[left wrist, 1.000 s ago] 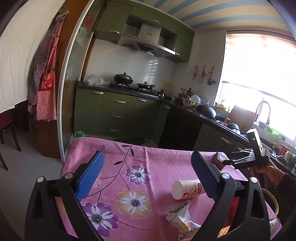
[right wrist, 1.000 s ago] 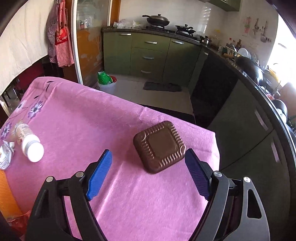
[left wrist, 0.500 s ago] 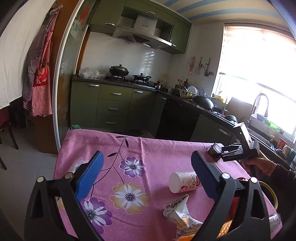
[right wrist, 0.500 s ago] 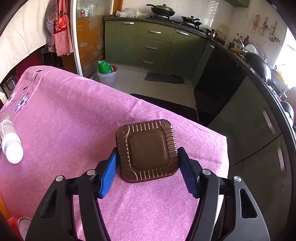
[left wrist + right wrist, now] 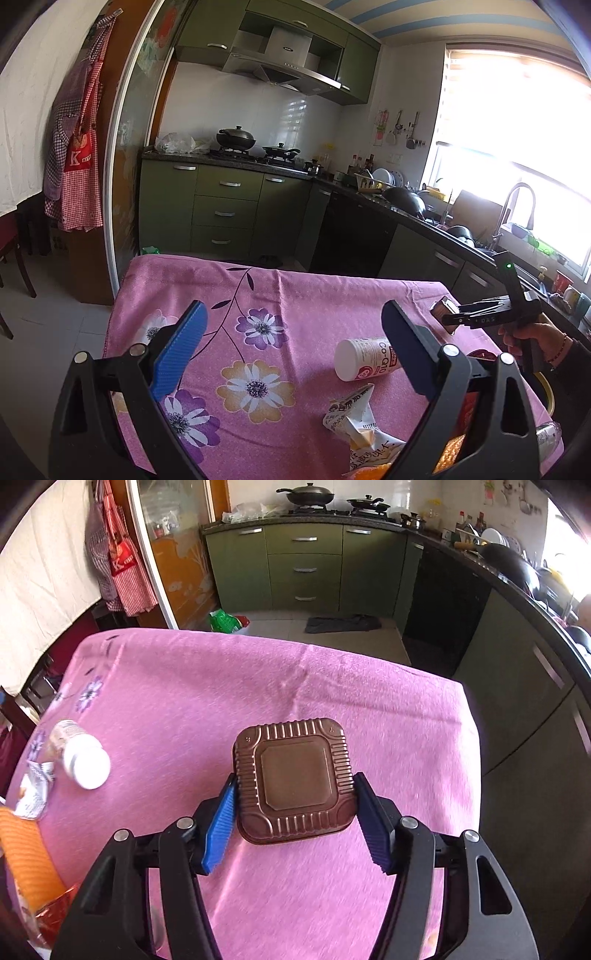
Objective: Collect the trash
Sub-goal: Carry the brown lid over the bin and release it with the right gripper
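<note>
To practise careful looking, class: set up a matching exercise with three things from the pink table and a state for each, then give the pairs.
Things:
1. brown box
2. white bottle
3. left gripper

States:
A. open, holding nothing
B. lying on its side
C. clamped between blue pads

Pairs: 1-C, 2-B, 3-A

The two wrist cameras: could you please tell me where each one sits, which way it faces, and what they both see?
Left wrist: behind the open left gripper, above the pink table, facing the kitchen; the right hand and right gripper show.
Right wrist: behind the right gripper, shut on the brown tray, looking down across the table toward the cabinets.
Shared: bottle, wrapper, tray.
</note>
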Demonstrator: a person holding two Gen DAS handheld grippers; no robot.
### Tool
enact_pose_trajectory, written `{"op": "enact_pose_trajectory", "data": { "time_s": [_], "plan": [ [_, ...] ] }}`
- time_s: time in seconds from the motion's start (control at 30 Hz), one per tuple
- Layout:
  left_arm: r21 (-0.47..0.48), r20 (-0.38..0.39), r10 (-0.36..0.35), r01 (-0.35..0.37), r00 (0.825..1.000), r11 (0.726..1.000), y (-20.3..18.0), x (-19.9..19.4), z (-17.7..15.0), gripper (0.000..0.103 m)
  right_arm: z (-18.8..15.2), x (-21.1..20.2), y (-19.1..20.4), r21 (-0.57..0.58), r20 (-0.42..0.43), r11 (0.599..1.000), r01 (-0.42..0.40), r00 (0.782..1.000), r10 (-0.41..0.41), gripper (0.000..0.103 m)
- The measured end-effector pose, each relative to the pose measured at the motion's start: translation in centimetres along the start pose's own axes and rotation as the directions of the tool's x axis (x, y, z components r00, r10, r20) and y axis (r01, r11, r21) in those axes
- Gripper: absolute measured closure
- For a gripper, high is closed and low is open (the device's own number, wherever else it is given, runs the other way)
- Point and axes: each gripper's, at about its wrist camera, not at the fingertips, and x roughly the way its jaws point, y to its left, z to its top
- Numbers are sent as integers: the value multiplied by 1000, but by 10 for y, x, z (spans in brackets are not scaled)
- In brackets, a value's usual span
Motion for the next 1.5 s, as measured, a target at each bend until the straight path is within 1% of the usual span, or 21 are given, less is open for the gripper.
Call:
{"op": "enact_pose_trajectory", "data": {
  "time_s": [0.2, 0.37, 0.53, 0.63, 0.7, 0.77, 0.87, 0.97, 1.13, 1.17, 1.2, 1.27, 1.3, 1.4, 1.47, 1.5],
  "plan": [
    [3, 7, 11, -11, 1000, 1000, 0, -2, -2, 13, -18, -59, 13, 37, 75, 999, -34, 997, 32, 42],
    [2, 11, 18, -18, 1000, 1000, 0, -4, -2, 13, -51, -127, 27, 58, 163, 998, -35, 986, 25, 42],
    [0, 25, 14, -14, 1000, 1000, -2, -8, -1, 13, -107, -203, 29, 126, 237, 992, 19, 970, -49, 42],
    [0, 36, 12, -12, 999, 1000, -3, -11, 0, 13, -149, -243, 18, 198, 252, 976, 90, 958, -139, 42],
    [-2, 39, 11, -11, 999, 1000, -3, -12, 1, 13, -175, -259, 5, 250, 237, 957, 149, 949, -210, 41],
    [-4, 38, 13, -13, 999, 1000, -3, -12, 0, 13, -203, -268, -13, 306, 206, 930, 205, 939, -275, 41],
    [-10, 33, 15, -14, 999, 1000, -1, -10, -1, 13, -239, -271, -43, 384, 150, 883, 270, 926, -348, 41],
    [-15, 25, 17, -17, 1000, 1000, -1, -9, -2, 13, -268, -262, -77, 450, 91, 839, 306, 919, -384, 41],
    [-12, 18, 20, -20, 1000, 1000, -2, -8, -4, 13, -292, -233, -114, 495, 12, 799, 342, 917, -400, 39],
    [-10, 18, 21, -21, 1000, 1000, -2, -8, -4, 13, -293, -228, -120, 502, 3, 793, 345, 916, -401, 36],
    [-10, 18, 22, -21, 1000, 1000, -2, -8, -4, 13, -296, -224, -127, 514, -5, 785, 345, 917, -399, 25],
    [-10, 18, 22, -22, 1000, 1000, -2, -8, -3, 13, -299, -223, -133, 540, -1, 768, 344, 913, -409, 24],
    [-12, 18, 21, -21, 1000, 1000, -2, -8, -3, 13, -300, -224, -135, 551, 8, 765, 333, 915, -404, 24],
    [-17, 17, 18, -18, 1000, 1000, -2, -8, -3, 13, -297, -240, -119, 575, 51, 763, 294, 918, -392, 24],
    [-16, 17, 16, -16, 1000, 1000, -2, -8, -2, 13, -291, -256, -93, 590, 122, 773, 231, 922, -369, 23],
    [-15, 17, 15, -15, 1000, 1000, -2, -8, -2, 13, -291, -265, -76, 589, 181, 788, 181, 921, -346, 21]
  ]
}}
